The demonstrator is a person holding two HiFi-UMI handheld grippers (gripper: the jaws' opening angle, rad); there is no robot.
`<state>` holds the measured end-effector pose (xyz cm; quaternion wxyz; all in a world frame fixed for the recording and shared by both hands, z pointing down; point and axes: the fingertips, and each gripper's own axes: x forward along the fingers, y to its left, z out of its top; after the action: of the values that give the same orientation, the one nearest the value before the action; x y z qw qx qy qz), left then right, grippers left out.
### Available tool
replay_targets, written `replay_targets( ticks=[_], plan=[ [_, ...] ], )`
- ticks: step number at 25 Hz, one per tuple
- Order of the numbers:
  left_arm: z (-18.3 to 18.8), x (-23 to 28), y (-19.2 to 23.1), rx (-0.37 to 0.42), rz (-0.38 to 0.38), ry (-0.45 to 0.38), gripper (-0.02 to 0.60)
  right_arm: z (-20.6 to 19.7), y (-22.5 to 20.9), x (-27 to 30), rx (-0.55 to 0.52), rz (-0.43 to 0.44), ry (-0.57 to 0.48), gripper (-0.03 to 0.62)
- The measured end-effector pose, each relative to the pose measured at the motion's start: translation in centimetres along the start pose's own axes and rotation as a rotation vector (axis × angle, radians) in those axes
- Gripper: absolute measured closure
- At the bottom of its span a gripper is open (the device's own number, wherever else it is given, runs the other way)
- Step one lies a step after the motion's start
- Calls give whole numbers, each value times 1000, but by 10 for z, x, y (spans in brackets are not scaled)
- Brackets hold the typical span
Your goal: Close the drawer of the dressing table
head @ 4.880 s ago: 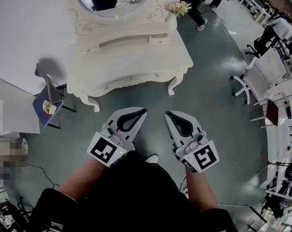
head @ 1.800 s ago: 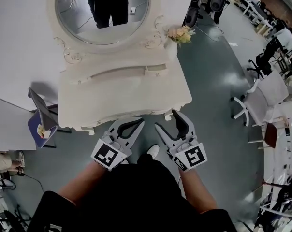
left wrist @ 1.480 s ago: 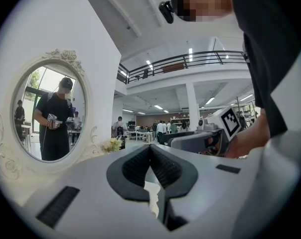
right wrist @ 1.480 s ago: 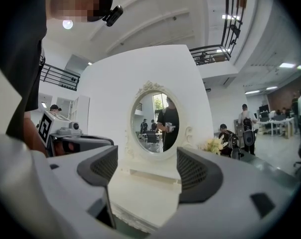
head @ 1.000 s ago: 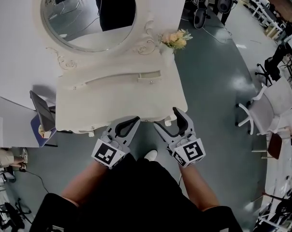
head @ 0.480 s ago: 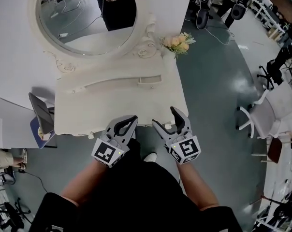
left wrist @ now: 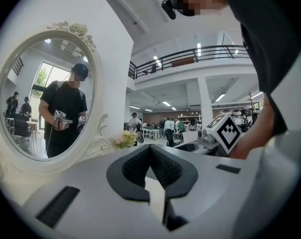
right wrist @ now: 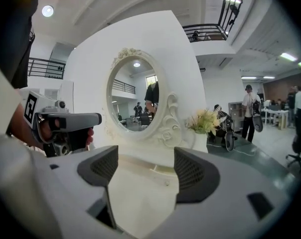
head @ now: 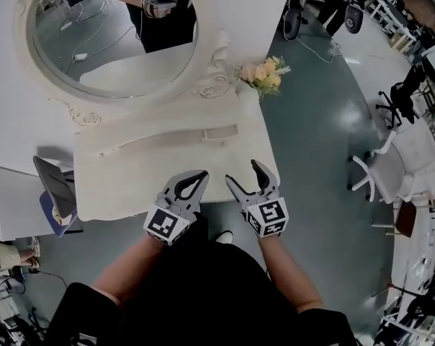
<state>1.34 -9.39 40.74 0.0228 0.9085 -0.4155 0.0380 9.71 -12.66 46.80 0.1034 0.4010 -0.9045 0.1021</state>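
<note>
One bunch of flowers (right wrist: 204,119) in a vase (right wrist: 200,142) on the dressing table (head: 131,171)

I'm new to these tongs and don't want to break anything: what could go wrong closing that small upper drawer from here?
The flowers stand close beside the small drawer, so a wide reach with the right tongs might knock them over. Those tongs are open, so one jaw could slip past the drawer front instead of pushing it squarely.
</note>
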Motion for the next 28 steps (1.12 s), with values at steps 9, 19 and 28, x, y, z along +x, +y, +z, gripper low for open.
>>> replay_targets(
  ticks=[9, 19, 28],
  plan=[
    [-40, 32, 42, -35, -43, 57, 589, -42, -23, 57, 67, -59, 107, 244],
    [-66, 57, 72, -70, -71, 74, 588, -83, -39, 105, 114, -98, 203, 249],
    [-98, 74, 89, -79, -84, 115, 589, -122, -51, 133, 156, -132, 292, 273]
  ],
)
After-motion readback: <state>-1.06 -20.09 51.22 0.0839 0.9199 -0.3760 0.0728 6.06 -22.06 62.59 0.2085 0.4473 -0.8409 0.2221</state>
